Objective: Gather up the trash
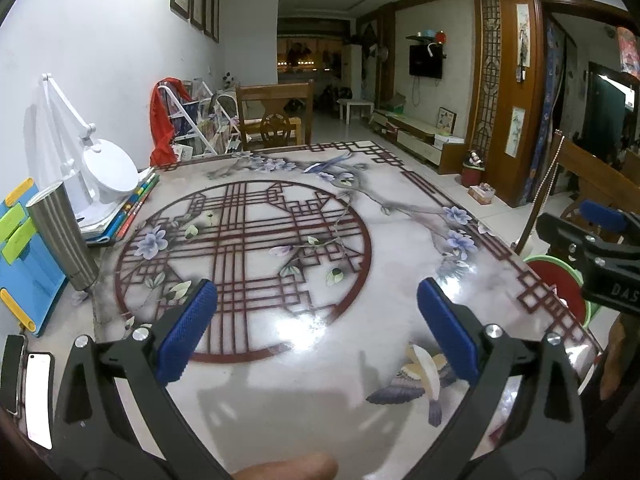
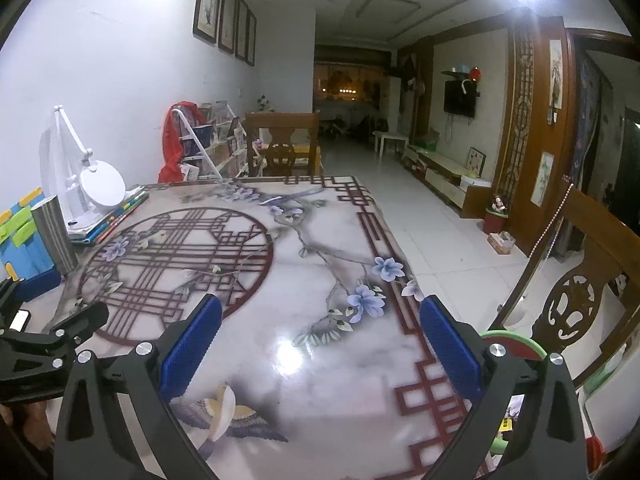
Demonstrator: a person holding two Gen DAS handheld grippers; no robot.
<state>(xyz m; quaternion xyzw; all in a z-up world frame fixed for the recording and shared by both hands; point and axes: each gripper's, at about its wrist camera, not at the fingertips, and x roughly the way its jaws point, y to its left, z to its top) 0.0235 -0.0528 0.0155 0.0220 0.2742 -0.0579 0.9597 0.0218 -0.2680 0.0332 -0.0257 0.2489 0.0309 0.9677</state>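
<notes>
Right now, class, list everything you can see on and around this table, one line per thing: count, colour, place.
Table: one, pale marble look with red lattice and flower print, centre.
Desk lamp: one, white, far left edge of the table.
Books: a stack, multicoloured spines, under the lamp.
Metal tumbler: one, silver, left edge.
Blue stand: one, blue with yellow and green clips, beside the tumbler.
Phone: one, screen lit white, near left corner.
Bin: one, red with green rim, beyond the table's right edge.
Chairs: two, brown wood, far end and right side.
Book rack: one, white, red cloth draped on it, by the wall.
Left gripper: black, blue pads, open, empty.
Right gripper: same, open, empty.
</notes>
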